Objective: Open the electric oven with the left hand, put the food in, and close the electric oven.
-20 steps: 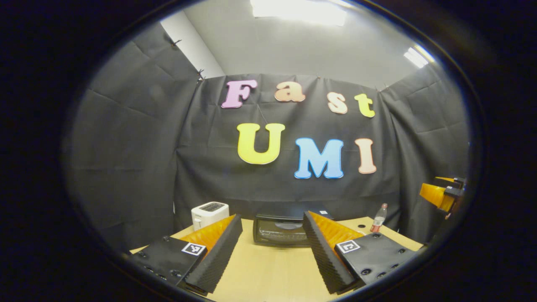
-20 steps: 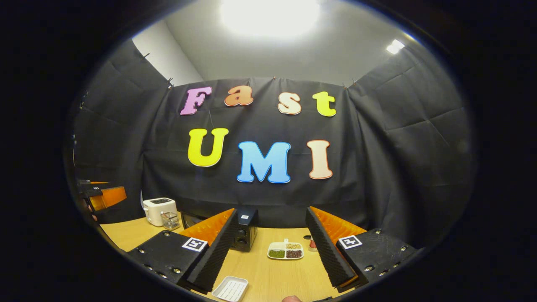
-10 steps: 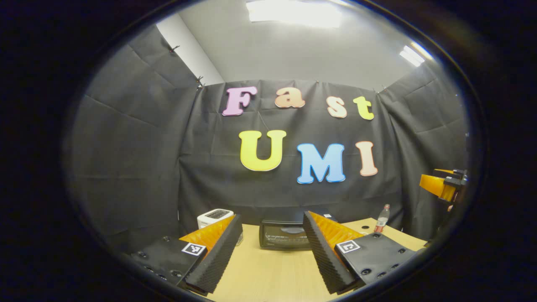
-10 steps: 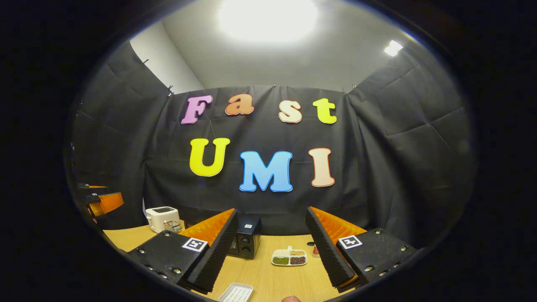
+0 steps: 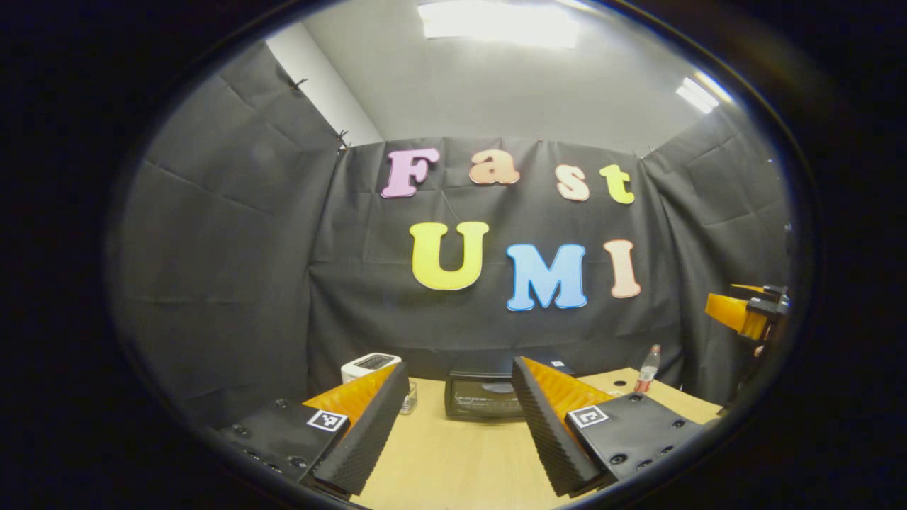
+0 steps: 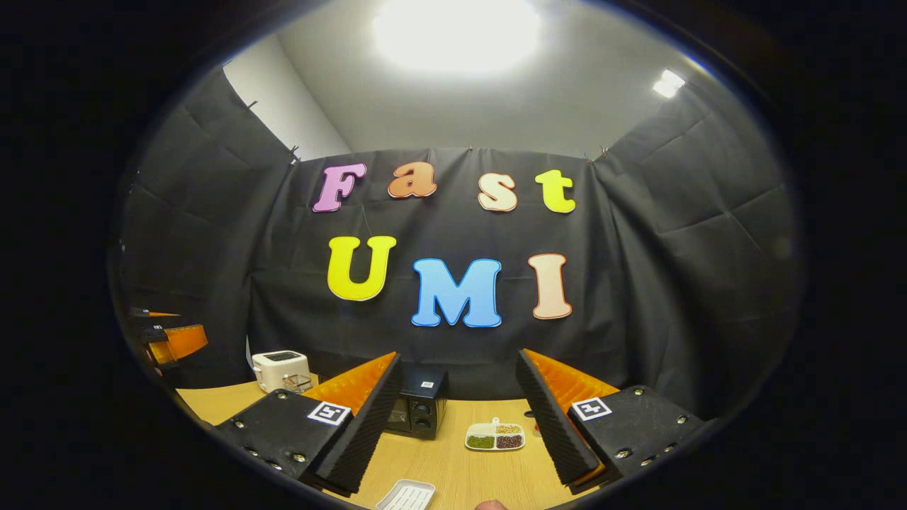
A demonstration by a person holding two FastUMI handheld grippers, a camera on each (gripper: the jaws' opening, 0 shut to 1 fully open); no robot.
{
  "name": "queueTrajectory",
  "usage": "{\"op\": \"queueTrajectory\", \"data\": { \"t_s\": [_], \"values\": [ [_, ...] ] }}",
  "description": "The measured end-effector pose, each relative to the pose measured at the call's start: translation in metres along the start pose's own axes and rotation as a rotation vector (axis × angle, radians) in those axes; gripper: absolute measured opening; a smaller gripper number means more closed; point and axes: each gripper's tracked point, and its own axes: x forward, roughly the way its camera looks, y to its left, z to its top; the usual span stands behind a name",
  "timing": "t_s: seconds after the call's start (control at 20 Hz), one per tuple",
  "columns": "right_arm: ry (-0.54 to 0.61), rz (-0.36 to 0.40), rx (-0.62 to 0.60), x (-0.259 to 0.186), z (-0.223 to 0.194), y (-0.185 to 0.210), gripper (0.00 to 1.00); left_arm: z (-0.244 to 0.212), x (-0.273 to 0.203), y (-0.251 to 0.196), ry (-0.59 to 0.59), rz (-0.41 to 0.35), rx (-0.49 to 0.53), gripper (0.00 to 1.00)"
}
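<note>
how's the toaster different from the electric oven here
The toaster is white, while the electric oven is black. The toaster looks smaller and taller for its width; the electric oven is wider and boxier, with a glass door in front, which is closed. The toaster stands off to the left, while the electric oven stands nearer the middle of the table. Both stand upright on the table near the booth's wall.

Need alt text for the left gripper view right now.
The left gripper hangs open above a wooden table, aimed at the closed black oven. A white toaster stands left of the oven, a bottle to the right.
</note>
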Motion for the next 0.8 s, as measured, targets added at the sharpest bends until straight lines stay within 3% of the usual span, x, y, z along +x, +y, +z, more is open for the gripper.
{"op": "queueTrajectory", "data": {
  "t_s": [0.8],
  "values": [
    [-0.017, -0.003, 0.009, 0.0072, 0.0057, 0.0035, 0.98, 0.0011, 0.0042, -0.0005, -0.009, 0.002, -0.012, 0.98]
  ]
}}
